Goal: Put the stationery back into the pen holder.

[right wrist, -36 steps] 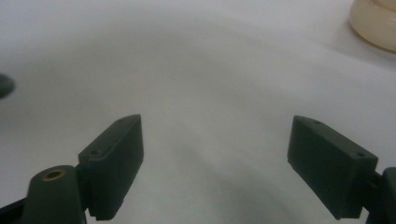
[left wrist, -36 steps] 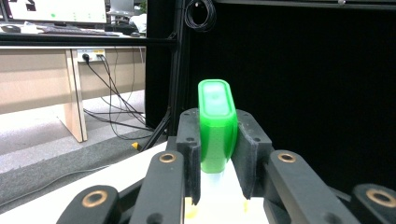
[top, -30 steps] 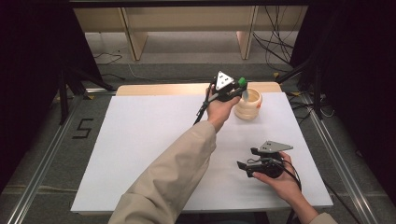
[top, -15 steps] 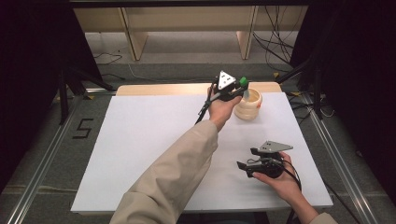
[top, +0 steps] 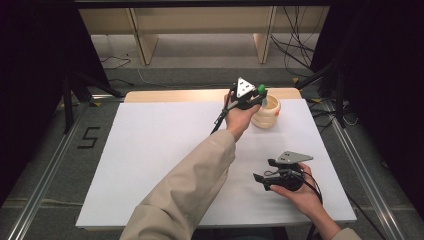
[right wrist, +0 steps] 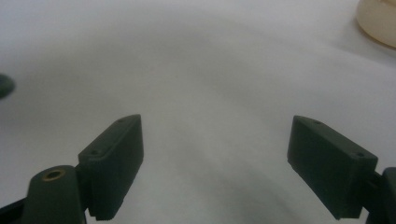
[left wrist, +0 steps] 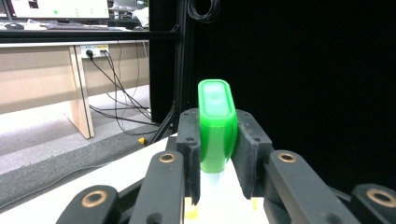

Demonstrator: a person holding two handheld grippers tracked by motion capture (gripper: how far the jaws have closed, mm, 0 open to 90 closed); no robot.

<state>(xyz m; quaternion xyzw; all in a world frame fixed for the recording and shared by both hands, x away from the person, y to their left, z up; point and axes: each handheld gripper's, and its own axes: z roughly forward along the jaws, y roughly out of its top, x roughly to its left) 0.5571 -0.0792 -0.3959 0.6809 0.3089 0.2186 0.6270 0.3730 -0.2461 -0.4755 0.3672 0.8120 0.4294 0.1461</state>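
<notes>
My left gripper [top: 256, 97] is held over the far side of the table, just left of a pale wooden cup [top: 268, 113]. It is shut on a green-capped object [top: 261, 89] with a white body. In the left gripper view the green cap [left wrist: 216, 122] stands upright, pinched between the two black pads, with my left gripper [left wrist: 217, 144] around it. My right gripper [top: 264, 170] rests low near the table's front right, held in a hand. Its jaws stand wide apart, and in the right gripper view my right gripper [right wrist: 215, 163] has only white table between them.
A white sheet [top: 150, 150] covers the table. The cup's rim [right wrist: 378, 21] shows at the top right of the right gripper view. Black cables trail from both grippers. Beyond the far edge lie floor cables and wooden table legs [top: 142, 42].
</notes>
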